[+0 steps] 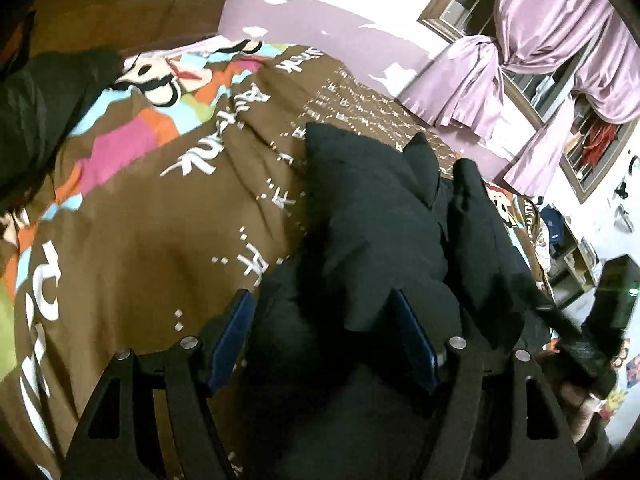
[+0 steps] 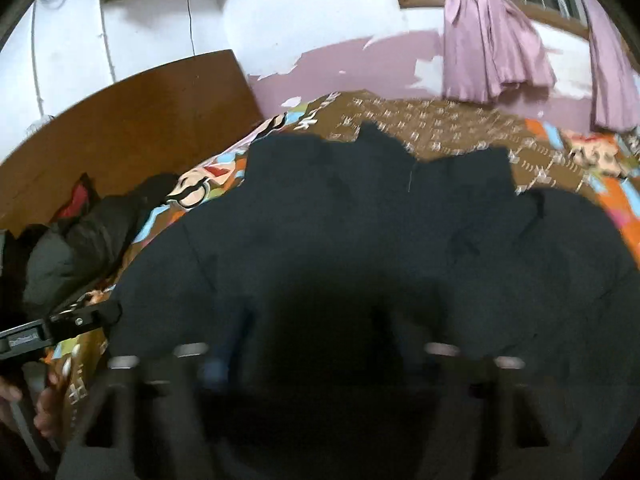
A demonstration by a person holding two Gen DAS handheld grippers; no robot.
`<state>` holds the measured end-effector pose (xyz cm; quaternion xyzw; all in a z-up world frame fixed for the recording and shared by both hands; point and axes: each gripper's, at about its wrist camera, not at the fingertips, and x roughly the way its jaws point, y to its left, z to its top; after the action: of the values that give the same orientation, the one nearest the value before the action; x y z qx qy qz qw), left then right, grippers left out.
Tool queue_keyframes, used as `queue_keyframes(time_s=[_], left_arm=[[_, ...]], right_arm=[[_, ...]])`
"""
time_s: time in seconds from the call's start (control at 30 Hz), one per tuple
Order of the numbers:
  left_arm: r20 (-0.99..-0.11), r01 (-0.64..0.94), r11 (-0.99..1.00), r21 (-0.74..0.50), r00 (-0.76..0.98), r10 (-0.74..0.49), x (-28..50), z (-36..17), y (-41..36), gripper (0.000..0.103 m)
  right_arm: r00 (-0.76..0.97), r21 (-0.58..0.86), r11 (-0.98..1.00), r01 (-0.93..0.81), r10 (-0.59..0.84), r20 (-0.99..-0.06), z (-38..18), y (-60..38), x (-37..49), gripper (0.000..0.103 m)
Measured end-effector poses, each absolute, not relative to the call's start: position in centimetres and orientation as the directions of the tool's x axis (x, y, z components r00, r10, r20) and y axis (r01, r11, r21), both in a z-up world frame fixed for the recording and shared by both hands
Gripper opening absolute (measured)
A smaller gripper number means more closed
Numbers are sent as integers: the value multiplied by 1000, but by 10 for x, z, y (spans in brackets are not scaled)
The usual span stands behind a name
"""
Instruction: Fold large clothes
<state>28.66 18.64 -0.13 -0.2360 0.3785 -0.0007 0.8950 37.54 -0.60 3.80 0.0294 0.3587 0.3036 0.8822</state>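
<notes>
A big black garment (image 1: 372, 216) lies bunched up on a bed with a brown bedspread (image 1: 160, 240) that has white letters and bright cartoon patches. In the left wrist view the black garment sits in the middle and lower middle of the frame, with folds sticking up like small hills. The left gripper (image 1: 324, 332) is at the bottom of that frame. Its two blue pads (image 1: 232, 332) stand apart, and black cloth lies between them, but the pads do not press on it. At the lower right of the same frame the right gripper (image 1: 600, 320) shows as a dark shape, with a bit of a hand (image 1: 576, 396) under it. In the right wrist view the black garment fills the whole middle and bottom of the frame. The right gripper's own fingers are very blurry there against the dark cloth, so I cannot tell if they grip anything. A purple curtain (image 2: 492, 40) hangs at the upper right. A brown headboard (image 2: 132, 120) stands at the left, with a pile of dark clothes (image 2: 80, 236) below it.
</notes>
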Motion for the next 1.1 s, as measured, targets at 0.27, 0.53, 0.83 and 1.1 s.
queue_keyframes(time_s=[0.27, 0.53, 0.83, 1.1], left_arm=[[-667, -96, 909, -405, 711, -222, 281, -7, 170, 66], [-666, -59, 929, -365, 714, -217, 278, -16, 160, 66], [-647, -54, 942, -332, 740, -186, 277, -9, 156, 66], [-669, -61, 950, -307, 723, -170, 281, -17, 152, 66]], right_arm=[[672, 418, 819, -393, 566, -478, 44, -106, 335, 20], [672, 610, 766, -200, 561, -484, 3, -168, 295, 82], [635, 775, 606, -176, 672, -381, -18, -232, 258, 98], [687, 826, 562, -34, 614, -390, -20, -256, 280, 98]])
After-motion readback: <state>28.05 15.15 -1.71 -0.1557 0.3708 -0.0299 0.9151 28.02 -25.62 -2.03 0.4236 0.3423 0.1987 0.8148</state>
